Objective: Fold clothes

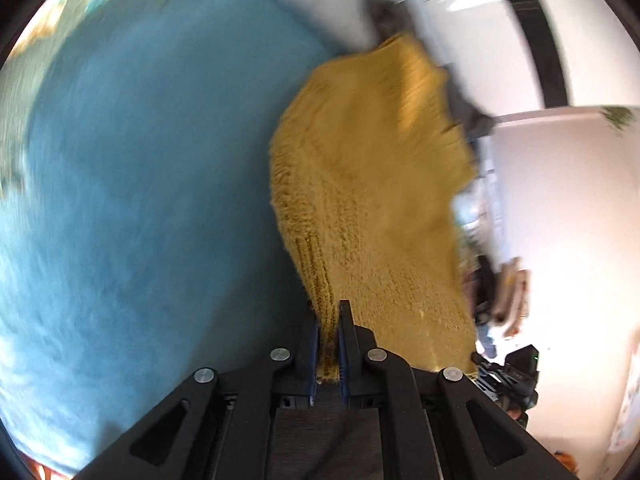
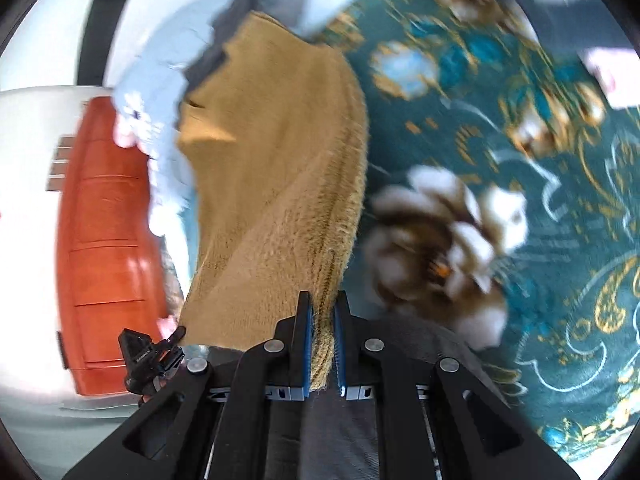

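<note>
Both my tools grip one mustard knit sweater (image 1: pixel 372 200): left gripper (image 1: pixel 329 328) and right gripper (image 2: pixel 322 320) each pinch a ribbed edge, and it hangs away from both, lifted off the blue blanket (image 1: pixel 140 200).

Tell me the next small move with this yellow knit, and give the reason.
Probably lower both grippers together so the yellow knit lands flat on the blue surface. The left gripper and the right gripper each pinch a ribbed edge, and the cloth hangs lifted between them, so it has to lie flat before any fold.
</note>
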Available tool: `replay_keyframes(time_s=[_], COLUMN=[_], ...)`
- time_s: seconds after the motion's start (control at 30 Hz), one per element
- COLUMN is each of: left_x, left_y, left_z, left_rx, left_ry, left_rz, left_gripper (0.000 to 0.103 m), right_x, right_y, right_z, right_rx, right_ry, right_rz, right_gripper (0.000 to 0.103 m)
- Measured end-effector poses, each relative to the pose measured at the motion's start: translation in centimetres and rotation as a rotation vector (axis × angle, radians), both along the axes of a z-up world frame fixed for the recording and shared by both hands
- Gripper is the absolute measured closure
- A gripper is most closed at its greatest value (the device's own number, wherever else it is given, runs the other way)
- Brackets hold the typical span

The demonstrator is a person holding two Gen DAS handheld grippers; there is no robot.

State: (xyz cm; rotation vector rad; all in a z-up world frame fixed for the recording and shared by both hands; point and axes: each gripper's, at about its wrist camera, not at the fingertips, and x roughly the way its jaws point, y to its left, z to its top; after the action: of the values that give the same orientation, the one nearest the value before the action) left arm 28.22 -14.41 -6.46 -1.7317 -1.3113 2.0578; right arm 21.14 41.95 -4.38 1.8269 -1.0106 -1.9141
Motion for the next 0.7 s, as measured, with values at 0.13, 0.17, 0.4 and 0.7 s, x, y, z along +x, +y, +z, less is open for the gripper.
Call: replay_keyframes(time_s=[0.13,0.17,0.4,0.7], left_x=[0.7,0.7,0.2,-14.2], left_y=[-0.8,-1.2,-5.0,-1.4], left_z=[-2.1,-1.8,-0.1,4.5], left_rx=[0.041,0.039,-0.112,-0.373], left_ry=[-0.04,-0.035,-0.043,0.096], left_rz=[0.037,0.039,0.024,-0.137], left_gripper=[0.09,0.09,0.073,0.054], right_x=[0.1,0.0,-0.5,-10.2], right_y=[0.4,0.5,2.3,-2.1], right_z=[-1.1,-1.0,0.2,3.3], right_rx=[0.008,0.011,0.113,0.228], right_ry=[-0.019,-0.015,0.026,0.184], right_rz=[0.0,0.006,0.004,0.085], right_gripper=[0.093,0.093,0.089,0.089])
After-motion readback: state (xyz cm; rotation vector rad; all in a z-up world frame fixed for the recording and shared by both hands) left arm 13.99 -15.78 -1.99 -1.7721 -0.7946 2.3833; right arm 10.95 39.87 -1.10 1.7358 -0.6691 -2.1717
